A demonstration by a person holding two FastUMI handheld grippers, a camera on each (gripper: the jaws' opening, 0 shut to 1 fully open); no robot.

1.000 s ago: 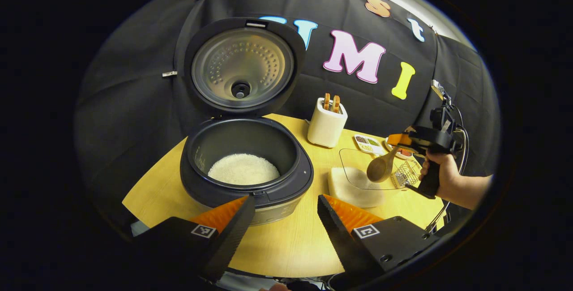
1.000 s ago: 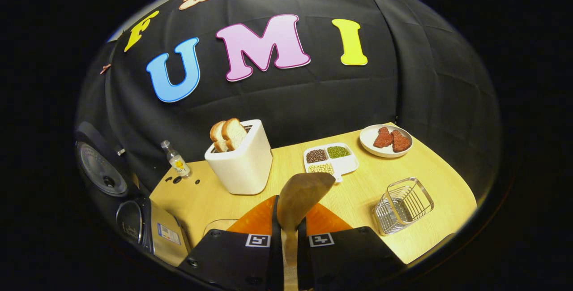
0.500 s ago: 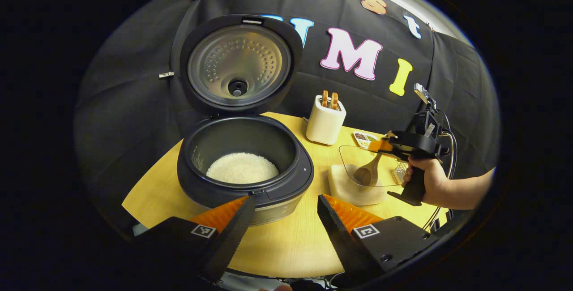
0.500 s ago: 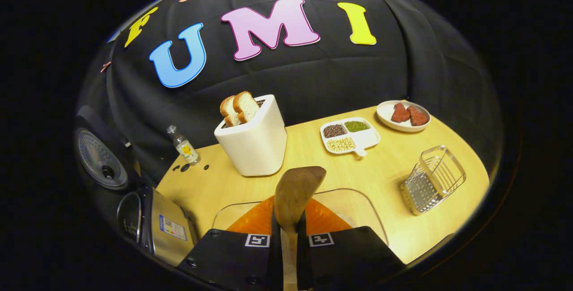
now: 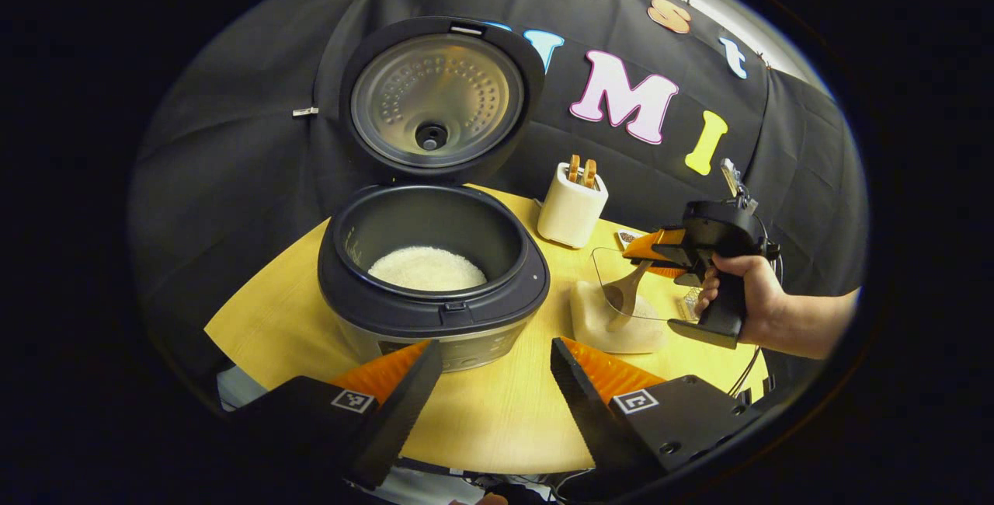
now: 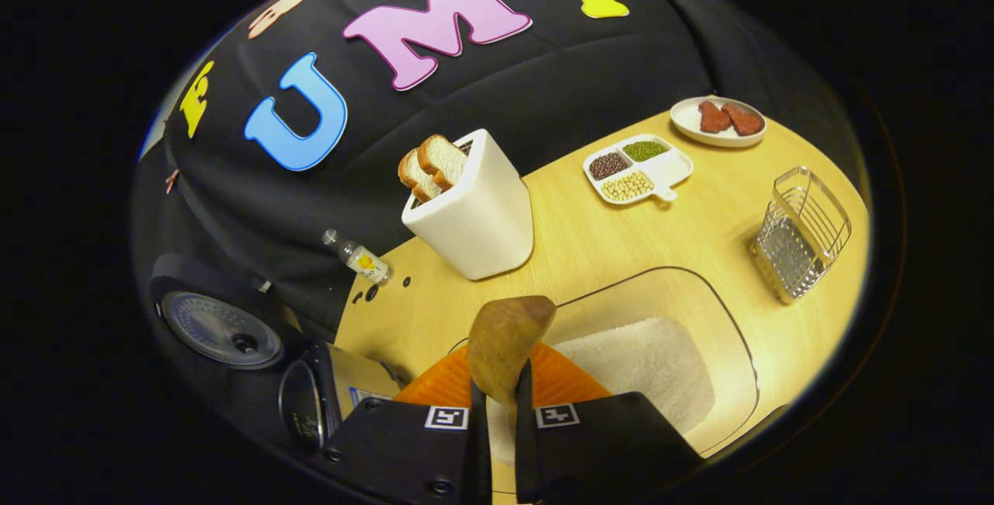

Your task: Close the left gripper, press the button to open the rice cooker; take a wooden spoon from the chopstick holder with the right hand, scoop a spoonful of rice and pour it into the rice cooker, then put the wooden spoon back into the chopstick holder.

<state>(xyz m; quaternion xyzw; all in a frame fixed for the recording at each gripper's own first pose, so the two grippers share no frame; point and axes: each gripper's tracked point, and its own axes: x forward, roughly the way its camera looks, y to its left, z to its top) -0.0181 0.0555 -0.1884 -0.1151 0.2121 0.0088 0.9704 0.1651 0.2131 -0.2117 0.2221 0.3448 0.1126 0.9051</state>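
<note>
Wooden spoon (image 6: 506, 343) sits pinched in the right hand-held gripper (image 6: 501, 404), its bowl dipping into the clear rice container (image 6: 730, 342). Farther left, the rice cooker (image 5: 435, 299) stands open on the table (image 5: 497, 412). Nearer, the left hand-held gripper (image 5: 491, 381) hangs spread, empty.

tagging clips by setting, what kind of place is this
Most likely a mock kitchen set up in a booth, not a real home: an open rice cooker, a toaster with bread and a wire chopstick holder sit on a wooden table backed by black cloth.
</note>
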